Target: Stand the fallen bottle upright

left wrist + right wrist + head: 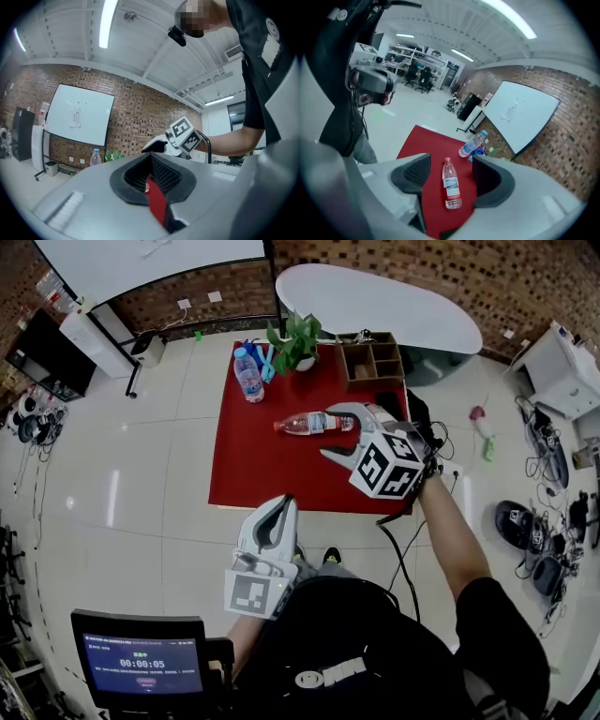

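Fallen bottle (pixel 314 423): clear with a label band, lying on its side near the middle of the red bench (pixel 244 470). Its red cap points to the left of the head view and its base points toward the right gripper.
Right gripper (pixel 328 433): jaws spread wide and holding nothing, tilted down at the base end of the bottle. In the right gripper view the bottle lies in the gap between the jaws, with red bench showing on both sides. The pads are not pressing on it.
Left gripper (pixel 285 505): jaws drawn together to a thin slit with nothing in them. It is at the near edge of the bench, well apart from the bottle.
Upright bottle (pixel 248 374): blue cap, standing in the far left part of the bench.
Potted plant (pixel 298 338): at the far edge of the bench, just beside the upright bottle.
Wooden organiser (pixel 372 359): at the far right corner of the bench, with open compartments.
Monitor (pixel 141 667): on the floor side, near the person's left.
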The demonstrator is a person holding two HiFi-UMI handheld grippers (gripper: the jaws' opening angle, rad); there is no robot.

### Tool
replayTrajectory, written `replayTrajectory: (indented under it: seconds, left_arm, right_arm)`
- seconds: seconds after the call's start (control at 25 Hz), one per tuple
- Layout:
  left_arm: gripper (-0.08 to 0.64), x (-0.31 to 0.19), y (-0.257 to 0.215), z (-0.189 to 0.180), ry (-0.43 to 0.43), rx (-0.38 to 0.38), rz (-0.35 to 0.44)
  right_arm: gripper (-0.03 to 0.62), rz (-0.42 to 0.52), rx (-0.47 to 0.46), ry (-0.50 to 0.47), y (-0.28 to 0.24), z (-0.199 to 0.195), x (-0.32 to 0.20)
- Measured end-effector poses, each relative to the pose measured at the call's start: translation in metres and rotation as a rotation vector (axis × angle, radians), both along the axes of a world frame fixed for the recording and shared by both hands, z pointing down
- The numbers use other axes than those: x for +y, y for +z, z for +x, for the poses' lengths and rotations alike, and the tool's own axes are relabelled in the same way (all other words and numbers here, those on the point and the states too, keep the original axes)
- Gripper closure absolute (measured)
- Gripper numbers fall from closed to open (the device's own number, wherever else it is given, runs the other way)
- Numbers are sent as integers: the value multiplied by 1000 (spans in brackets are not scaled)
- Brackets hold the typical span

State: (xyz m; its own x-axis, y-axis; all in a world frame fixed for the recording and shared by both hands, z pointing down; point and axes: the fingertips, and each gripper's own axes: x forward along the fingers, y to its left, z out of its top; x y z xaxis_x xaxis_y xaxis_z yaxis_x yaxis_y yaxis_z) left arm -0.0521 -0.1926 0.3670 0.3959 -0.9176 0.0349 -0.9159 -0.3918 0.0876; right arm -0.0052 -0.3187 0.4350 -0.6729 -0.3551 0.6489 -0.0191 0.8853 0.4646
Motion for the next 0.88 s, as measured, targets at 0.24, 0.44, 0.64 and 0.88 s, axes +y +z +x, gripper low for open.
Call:
replayTrajectory:
  seconds: [0.24,0.44,0.64,0.88]
  left_arm:
    - [557,3,6,-51,-84,0,9]
    - [557,7,16,-90,-169,9,-21]
    - [557,12,25,-126,-267,27,-45]
    - [557,8,34,-150,-309,29,-69]
  right_arm:
    - [328,-48,297,-134,83,-58,-24]
    - [328,-73,454,-141,147,-81,-56]
    - [328,-99,567,-139,198,-98,-77]
    - [328,-75,684,-138,243,-101,-94]
